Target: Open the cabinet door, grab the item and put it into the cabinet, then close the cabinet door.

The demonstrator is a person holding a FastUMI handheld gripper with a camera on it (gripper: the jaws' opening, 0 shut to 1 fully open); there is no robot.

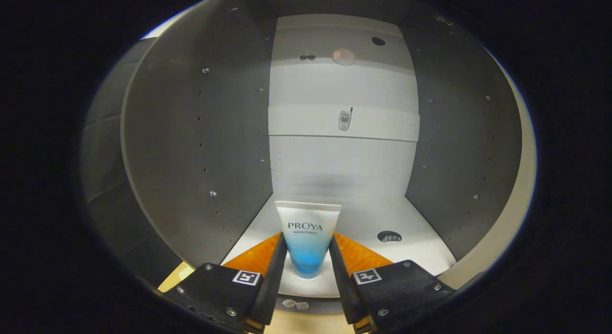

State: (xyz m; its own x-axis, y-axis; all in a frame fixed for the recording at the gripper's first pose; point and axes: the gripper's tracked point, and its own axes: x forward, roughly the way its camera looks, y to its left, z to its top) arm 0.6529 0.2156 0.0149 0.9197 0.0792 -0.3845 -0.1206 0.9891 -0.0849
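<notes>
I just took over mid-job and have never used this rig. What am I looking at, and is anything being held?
This is the gripper view, from a fisheye camera riding on a hand-held two-finger gripper, looking forward along its black fingers. Ahead is an open grey cabinet with a white shelf floor and white back panel. Between the fingers stands a white-and-blue soft plastic tube, cap down, on the shelf's front. The fingers flank the tube closely, but whether both pads press on it cannot be told. The shelf floor has a round dark hole.
</notes>
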